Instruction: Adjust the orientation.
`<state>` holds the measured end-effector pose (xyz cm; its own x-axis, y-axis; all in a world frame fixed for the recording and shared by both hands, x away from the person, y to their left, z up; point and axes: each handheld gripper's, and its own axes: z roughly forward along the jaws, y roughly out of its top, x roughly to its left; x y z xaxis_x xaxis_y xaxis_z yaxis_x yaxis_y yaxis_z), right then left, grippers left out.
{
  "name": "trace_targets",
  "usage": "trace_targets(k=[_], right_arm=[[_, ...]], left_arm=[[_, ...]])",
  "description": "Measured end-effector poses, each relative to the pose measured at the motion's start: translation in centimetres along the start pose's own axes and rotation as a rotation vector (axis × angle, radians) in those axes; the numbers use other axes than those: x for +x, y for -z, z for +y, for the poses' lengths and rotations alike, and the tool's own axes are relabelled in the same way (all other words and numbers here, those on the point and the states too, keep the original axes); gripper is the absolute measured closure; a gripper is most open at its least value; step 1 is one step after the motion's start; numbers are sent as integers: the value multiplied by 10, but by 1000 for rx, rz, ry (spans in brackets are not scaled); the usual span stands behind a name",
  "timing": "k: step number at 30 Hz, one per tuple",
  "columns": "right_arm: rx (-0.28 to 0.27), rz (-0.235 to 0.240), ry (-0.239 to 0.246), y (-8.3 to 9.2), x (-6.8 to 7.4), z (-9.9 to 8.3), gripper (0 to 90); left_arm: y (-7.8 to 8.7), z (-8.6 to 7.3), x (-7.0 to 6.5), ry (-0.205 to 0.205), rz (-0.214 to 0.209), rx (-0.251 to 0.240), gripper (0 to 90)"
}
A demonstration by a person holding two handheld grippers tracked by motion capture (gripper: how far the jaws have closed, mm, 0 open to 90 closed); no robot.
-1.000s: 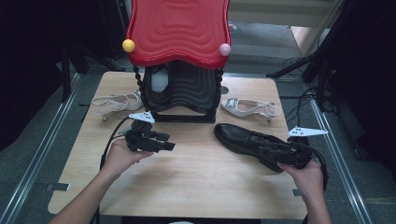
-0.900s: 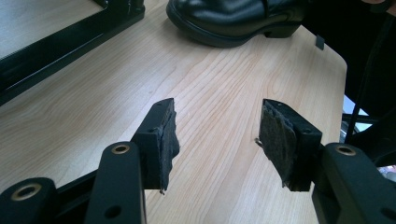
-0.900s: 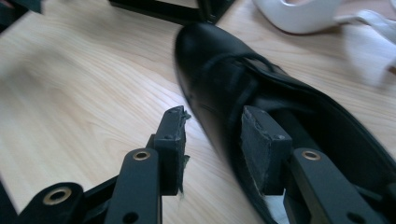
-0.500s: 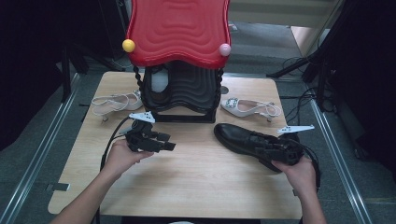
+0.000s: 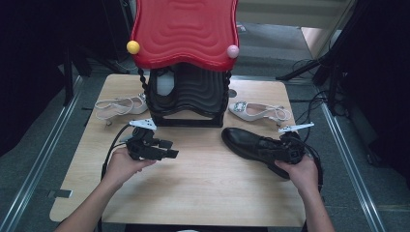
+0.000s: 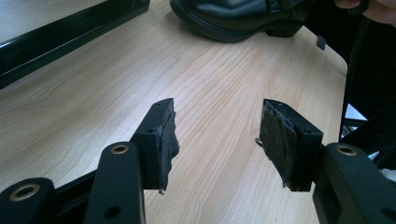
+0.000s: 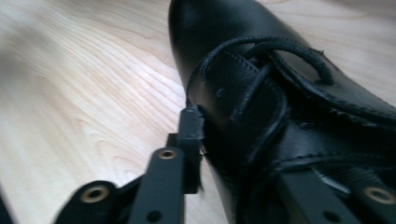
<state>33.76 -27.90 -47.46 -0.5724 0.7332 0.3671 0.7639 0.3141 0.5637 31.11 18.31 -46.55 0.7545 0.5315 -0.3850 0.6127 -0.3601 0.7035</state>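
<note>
currently right gripper (image 5: pixel 289 149) jaws, just closing, pinch the black lace-up shoe (image 5: pixel 251 143); next, lift; left gripper (image 5: pixel 167 153) spread, idle.

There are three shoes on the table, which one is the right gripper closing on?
The black lace-up shoe, at the table's right front. The right gripper has just been closing around its laced rear part. The two pale heeled sandals lie untouched beside the stand.

Red-topped black rack (image 5: pixel 186 87) standing at table (image 5: pixel 203 188) twelve o'clock; white heeled sandals lying at ten (image 5: pixel 118 106) and two (image 5: pixel 258 111).
</note>
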Motion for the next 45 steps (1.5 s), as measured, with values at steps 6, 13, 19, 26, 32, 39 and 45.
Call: trace_targets(k=[6,13,19,26,32,39,45], right_arm=[[-9,5,-10,7,8,4,815],[-12,47,21,5,31,12,805],[32,80,84,-14,56,22,804],[55,121,134,-41,85,36,804],[80,157,157,-66,107,48,802],[102,165,170,-90,125,58,799],[98,152,159,-108,134,61,801]], left_arm=[[2,-2,1,8,5,-5,452],[1,-3,1,15,9,-3,447],[4,-9,1,15,29,-12,448],[8,-17,-1,-15,40,-48,474],[4,-23,-3,-15,5,-46,528],[0,-21,-8,-23,53,-63,582],[-6,-15,-4,16,103,-48,676]])
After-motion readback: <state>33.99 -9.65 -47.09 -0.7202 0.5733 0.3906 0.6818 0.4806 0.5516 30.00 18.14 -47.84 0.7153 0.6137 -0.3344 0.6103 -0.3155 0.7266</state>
